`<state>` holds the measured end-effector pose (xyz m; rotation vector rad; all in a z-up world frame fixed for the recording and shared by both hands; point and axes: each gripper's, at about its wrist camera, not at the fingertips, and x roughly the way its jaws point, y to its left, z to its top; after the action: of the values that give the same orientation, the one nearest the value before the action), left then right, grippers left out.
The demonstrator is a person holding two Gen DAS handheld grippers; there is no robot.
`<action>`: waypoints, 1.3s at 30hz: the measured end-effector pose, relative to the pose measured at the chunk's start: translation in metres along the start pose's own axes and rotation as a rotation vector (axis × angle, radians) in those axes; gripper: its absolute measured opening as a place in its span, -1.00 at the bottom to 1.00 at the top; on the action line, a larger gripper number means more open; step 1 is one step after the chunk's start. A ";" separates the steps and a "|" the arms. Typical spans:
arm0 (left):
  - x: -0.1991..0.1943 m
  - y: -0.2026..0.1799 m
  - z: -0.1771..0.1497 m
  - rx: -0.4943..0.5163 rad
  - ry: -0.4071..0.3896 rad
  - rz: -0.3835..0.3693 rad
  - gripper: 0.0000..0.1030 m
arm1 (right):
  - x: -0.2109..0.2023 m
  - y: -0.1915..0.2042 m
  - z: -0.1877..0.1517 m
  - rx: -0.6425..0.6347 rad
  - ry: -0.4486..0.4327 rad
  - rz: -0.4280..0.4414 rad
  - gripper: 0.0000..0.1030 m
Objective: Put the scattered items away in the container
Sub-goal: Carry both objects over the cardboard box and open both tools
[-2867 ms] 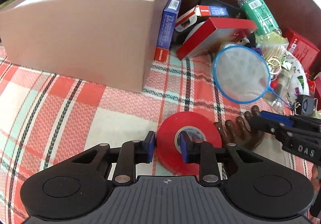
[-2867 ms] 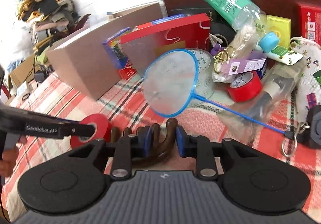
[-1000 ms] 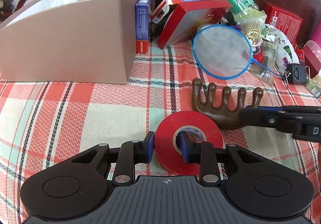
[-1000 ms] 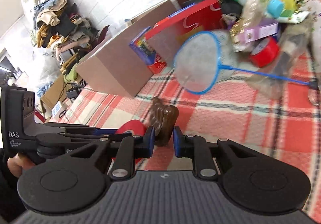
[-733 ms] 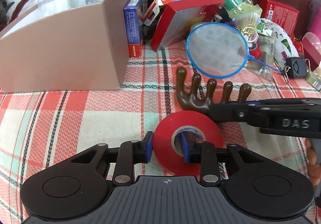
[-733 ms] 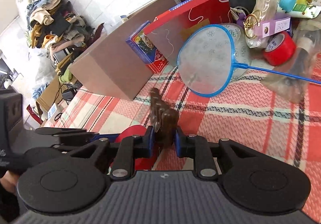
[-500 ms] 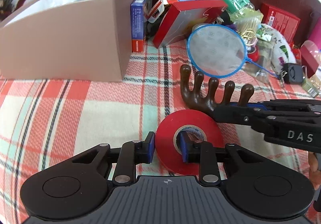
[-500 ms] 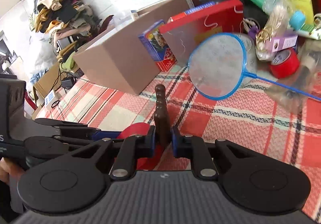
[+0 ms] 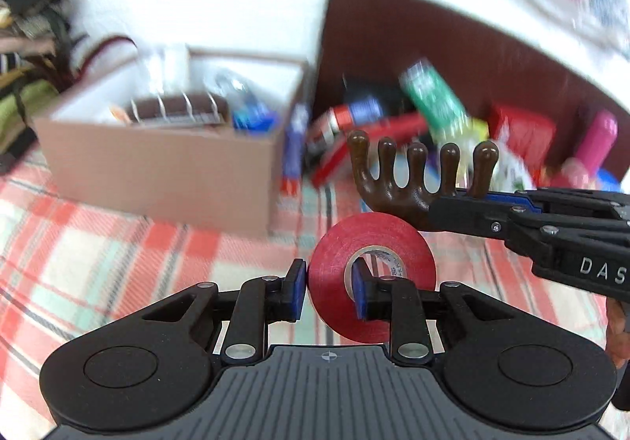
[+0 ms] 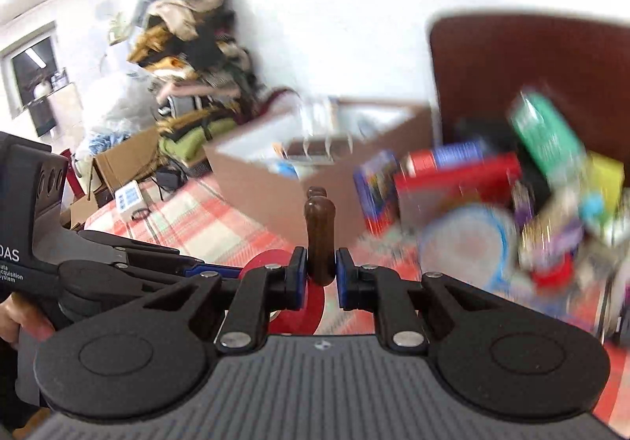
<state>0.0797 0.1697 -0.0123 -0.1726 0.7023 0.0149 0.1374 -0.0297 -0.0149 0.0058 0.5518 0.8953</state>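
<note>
My left gripper (image 9: 329, 292) is shut on a red tape roll (image 9: 372, 243), one finger through its core, holding it above the plaid cloth. My right gripper (image 10: 319, 278) is shut on a brown wooden hand-shaped comb (image 10: 319, 239), seen edge-on; in the left wrist view the comb (image 9: 397, 184) stands upright just behind the tape, its prongs pointing up. The open cardboard box (image 9: 165, 160) stands ahead to the left with several items inside; it also shows in the right wrist view (image 10: 275, 184).
A pile of clutter lies right of the box against a brown board (image 9: 492, 58): red boxes (image 9: 370, 148), a green bottle (image 9: 433, 101), a pink bottle (image 9: 594, 144), a blue net (image 10: 468, 239). Plaid cloth (image 9: 98, 262) covers the table. Clothes are heaped (image 10: 197, 58) beyond it.
Both grippers have lifted with their loads and tilted up, so the box's open top and inside now show. The comb has turned upright.
</note>
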 end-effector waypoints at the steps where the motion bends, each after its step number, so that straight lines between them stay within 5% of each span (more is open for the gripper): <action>1: -0.003 0.004 0.008 -0.004 -0.019 0.005 -0.56 | 0.001 0.005 0.010 -0.024 -0.015 0.001 -0.66; 9: 0.002 0.043 0.083 -0.057 -0.097 0.061 -0.56 | 0.047 0.028 0.094 -0.140 -0.086 0.010 -0.66; 18: 0.066 0.090 0.140 -0.084 -0.079 0.126 -0.51 | 0.133 0.014 0.142 -0.121 -0.078 0.017 -0.65; 19: 0.077 0.094 0.142 -0.083 -0.067 0.125 -0.11 | 0.143 0.012 0.142 -0.119 -0.074 0.008 -0.63; 21: 0.090 0.101 0.141 -0.090 -0.052 0.128 0.30 | 0.160 0.006 0.140 -0.121 -0.067 -0.031 -0.41; 22: 0.092 0.103 0.138 -0.096 -0.057 0.131 0.61 | 0.163 0.004 0.138 -0.121 -0.073 -0.051 0.09; 23: 0.090 0.105 0.134 -0.100 -0.078 0.139 0.76 | 0.162 0.001 0.135 -0.120 -0.086 -0.063 0.33; 30: 0.076 0.108 0.116 -0.128 -0.099 0.155 0.80 | 0.130 -0.010 0.114 -0.105 -0.120 -0.068 0.34; 39: 0.032 0.064 0.076 -0.097 -0.094 0.078 0.81 | 0.041 -0.018 0.065 -0.081 -0.135 -0.146 0.65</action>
<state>0.1483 0.2441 0.0148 -0.2357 0.6149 0.1309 0.2015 0.0037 0.0183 -0.0470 0.3845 0.7682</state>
